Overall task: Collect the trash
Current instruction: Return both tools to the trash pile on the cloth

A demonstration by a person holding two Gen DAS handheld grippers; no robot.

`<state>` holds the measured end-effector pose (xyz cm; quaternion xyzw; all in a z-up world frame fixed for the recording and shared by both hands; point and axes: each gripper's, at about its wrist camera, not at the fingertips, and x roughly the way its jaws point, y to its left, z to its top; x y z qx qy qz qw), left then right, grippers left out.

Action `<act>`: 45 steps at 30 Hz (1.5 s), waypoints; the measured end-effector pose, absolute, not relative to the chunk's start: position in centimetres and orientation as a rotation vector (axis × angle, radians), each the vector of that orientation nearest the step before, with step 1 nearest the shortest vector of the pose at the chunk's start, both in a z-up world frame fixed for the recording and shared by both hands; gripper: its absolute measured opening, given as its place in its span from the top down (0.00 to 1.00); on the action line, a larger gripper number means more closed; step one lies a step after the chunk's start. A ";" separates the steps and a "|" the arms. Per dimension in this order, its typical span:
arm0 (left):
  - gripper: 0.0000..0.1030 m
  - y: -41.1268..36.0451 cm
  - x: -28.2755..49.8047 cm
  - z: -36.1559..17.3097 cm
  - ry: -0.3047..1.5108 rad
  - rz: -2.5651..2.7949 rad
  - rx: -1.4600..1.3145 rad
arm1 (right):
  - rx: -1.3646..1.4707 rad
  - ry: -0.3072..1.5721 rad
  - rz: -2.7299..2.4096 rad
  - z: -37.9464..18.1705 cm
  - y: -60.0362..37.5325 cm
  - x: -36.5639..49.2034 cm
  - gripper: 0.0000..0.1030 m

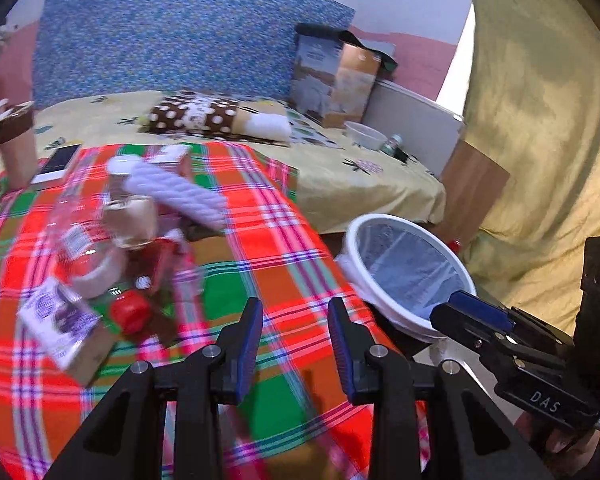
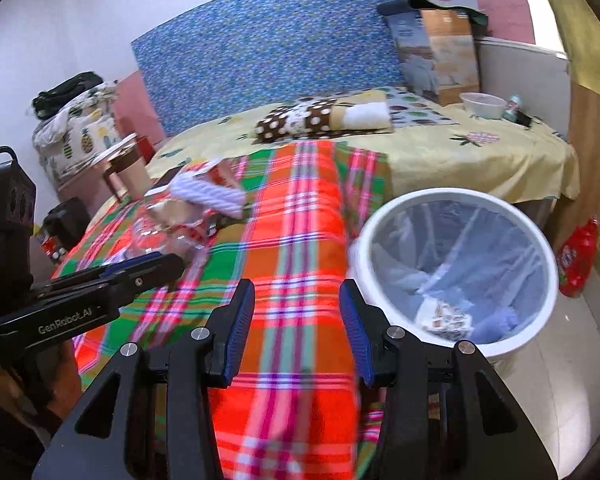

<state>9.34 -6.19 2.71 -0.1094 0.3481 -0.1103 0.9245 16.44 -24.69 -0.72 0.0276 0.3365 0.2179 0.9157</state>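
Trash is seen heaped on the plaid cloth (image 1: 260, 248) spread over the bed, up and to the left of the left gripper (image 1: 296, 344). The heap is blurred; a white twisted roll (image 1: 176, 192), a clear plastic bottle (image 1: 80, 240), a red cap (image 1: 130, 312) and a small printed carton (image 1: 60, 324) can be made out. The roll's long axis is laid diagonally, upper left to lower right, in the left wrist view.

Left gripper: fingers (image 1: 246, 352) parted moderately, nothing between them, only cloth showing in the gap. Right gripper (image 2: 298, 332): fingers (image 2: 236, 332) parted a little wider, likewise empty.

The white bin (image 2: 452, 344), lined with a clear bag, is stood on the floor just beside the bed's edge, to the right of both grippers. One printed scrap (image 2: 444, 316) is already seen at its bottom.

Deciding relation: the heap lies on the left gripper's side and near it; the red cap and carton are nearest its fingers. The right gripper is closer to the bin than to the heap, which sits well to its left, beyond the left gripper's tips.

Judgement: the next pick is best made by the left gripper, swung left and forward; the bin would then be reached by a sweep back across to the right.
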 end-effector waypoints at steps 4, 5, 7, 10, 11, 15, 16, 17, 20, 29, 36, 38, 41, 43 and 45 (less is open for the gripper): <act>0.68 -4.3 8.0 2.3 0.717 -0.187 -0.239 | 0.031 0.707 0.501 -0.9 -22.8 15.7 0.55; 0.68 -3.6 7.6 2.1 0.723 -0.175 -0.251 | 0.032 0.708 0.519 -0.9 -22.4 15.6 0.55; 0.67 -2.8 7.1 1.8 0.730 -0.152 -0.259 | 0.028 0.709 0.548 -1.0 -21.6 15.3 0.55; 0.67 -0.8 6.2 1.5 0.733 -0.092 -0.277 | 0.027 0.715 0.579 -0.9 -20.7 15.2 0.55; 0.67 -0.4 6.0 1.5 0.732 -0.075 -0.282 | 0.024 0.715 0.585 -0.9 -20.4 15.2 0.55; 0.67 2.0 5.8 1.3 0.730 0.001 -0.305 | 0.017 0.712 0.605 -0.8 -19.7 15.3 0.55; 0.64 2.4 5.7 1.2 0.730 0.013 -0.308 | 0.013 0.711 0.609 -0.8 -19.5 15.3 0.55; 0.58 3.0 5.8 1.1 0.729 0.033 -0.311 | 0.008 0.711 0.612 -0.7 -19.3 15.4 0.55; 0.51 4.1 5.9 0.6 0.732 0.070 -0.327 | -0.001 0.711 0.623 -0.7 -18.8 15.4 0.55; 0.51 5.0 8.0 -2.3 0.823 0.145 -0.304 | -0.005 0.738 0.636 -1.1 -18.2 15.7 0.55; 0.51 9.3 7.1 -3.0 0.827 0.272 -0.344 | -0.012 0.754 0.641 -1.3 -17.8 16.3 0.55; 0.51 10.4 6.5 -2.8 0.817 0.296 -0.362 | -0.019 0.757 0.651 -1.3 -17.3 16.5 0.55; 0.51 11.3 5.8 -2.2 0.793 0.300 -0.389 | -0.032 0.761 0.661 -1.4 -16.7 16.8 0.55; 0.50 10.9 6.1 -1.6 0.773 0.265 -0.398 | -0.045 0.762 0.671 -1.4 -16.2 17.0 0.55; 0.46 10.2 6.9 -1.1 0.760 0.230 -0.388 | -0.065 0.759 0.681 -1.3 -15.8 17.4 0.55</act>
